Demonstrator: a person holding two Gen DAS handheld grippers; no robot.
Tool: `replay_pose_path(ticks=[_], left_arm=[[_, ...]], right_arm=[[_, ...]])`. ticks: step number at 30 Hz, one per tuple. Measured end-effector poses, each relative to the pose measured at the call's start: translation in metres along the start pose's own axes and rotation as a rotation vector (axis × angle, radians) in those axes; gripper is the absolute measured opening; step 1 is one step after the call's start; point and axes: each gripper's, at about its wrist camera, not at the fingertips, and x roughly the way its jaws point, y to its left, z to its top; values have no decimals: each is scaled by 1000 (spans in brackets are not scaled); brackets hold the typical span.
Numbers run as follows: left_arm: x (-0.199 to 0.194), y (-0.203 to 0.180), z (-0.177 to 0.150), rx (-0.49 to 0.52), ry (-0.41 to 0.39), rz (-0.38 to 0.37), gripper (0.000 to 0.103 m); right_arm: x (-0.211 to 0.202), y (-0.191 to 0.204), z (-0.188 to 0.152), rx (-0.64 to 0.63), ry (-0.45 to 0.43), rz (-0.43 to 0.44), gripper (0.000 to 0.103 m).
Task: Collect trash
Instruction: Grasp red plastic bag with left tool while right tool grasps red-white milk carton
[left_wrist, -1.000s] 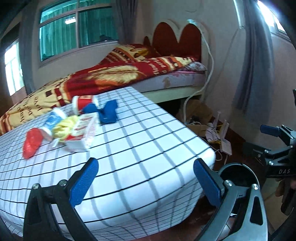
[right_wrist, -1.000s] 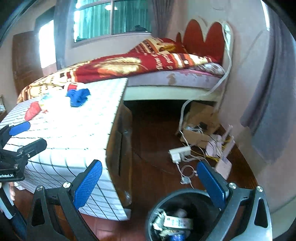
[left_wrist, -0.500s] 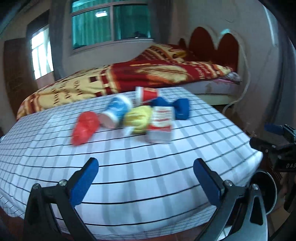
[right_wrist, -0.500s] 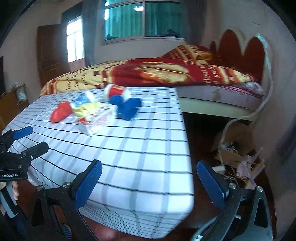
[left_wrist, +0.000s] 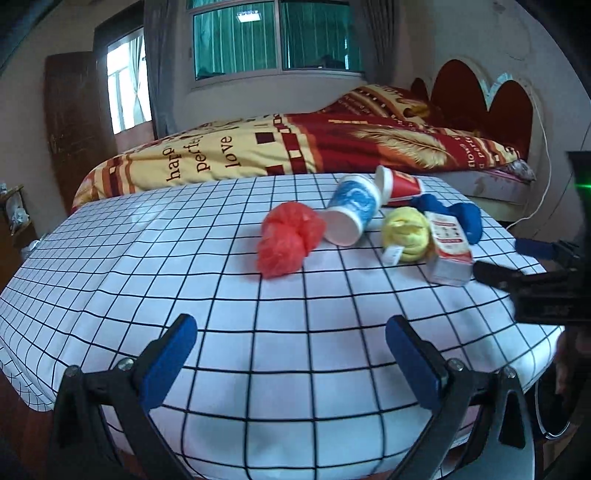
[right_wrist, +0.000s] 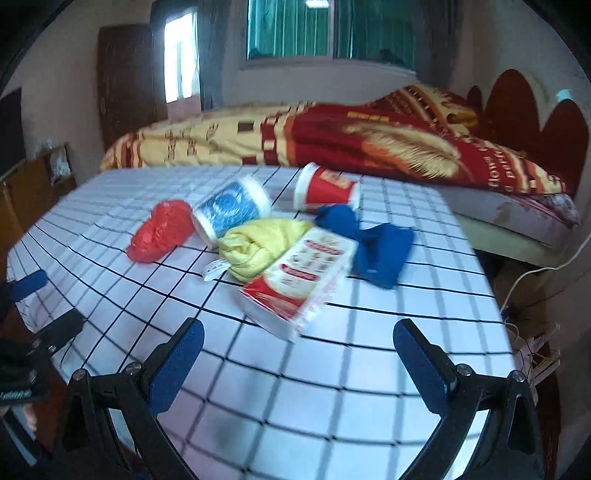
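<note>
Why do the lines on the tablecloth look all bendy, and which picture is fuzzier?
Both wrist views use fisheye lenses, so the checked tablecloth bulges and its straight lines curve. The right wrist view is fuzzier: the red-and-white box smears. The left wrist view is sharper.

Two wrist views, low and near, facing the checked table (left_wrist: 295, 332) — shared trash pile.

Red bag (left_wrist: 286, 238), two tipped cups (left_wrist: 352, 214), carton (left_wrist: 448, 245) clustered on checked cloth (left_wrist: 221, 295).
</note>
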Motion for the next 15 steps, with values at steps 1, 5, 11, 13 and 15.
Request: replay_pose_path(ticks=[1, 5, 11, 13, 15], left_arm=[[2, 3, 1, -3, 0, -2, 102], [14, 10, 7, -18, 5, -12, 102], [44, 12, 22, -18, 25, -44, 102], [56, 12, 28, -12, 31, -45, 102], [67, 12, 35, -9, 40, -37, 99]], right_arm=[[9, 5, 3, -6, 23, -17, 103], [43, 15, 15, -13, 92, -55, 103], [60, -4, 19, -4, 126, -90, 96], [61, -16, 16, 12, 130, -88, 89], [62, -25, 15, 21, 132, -89, 80]])
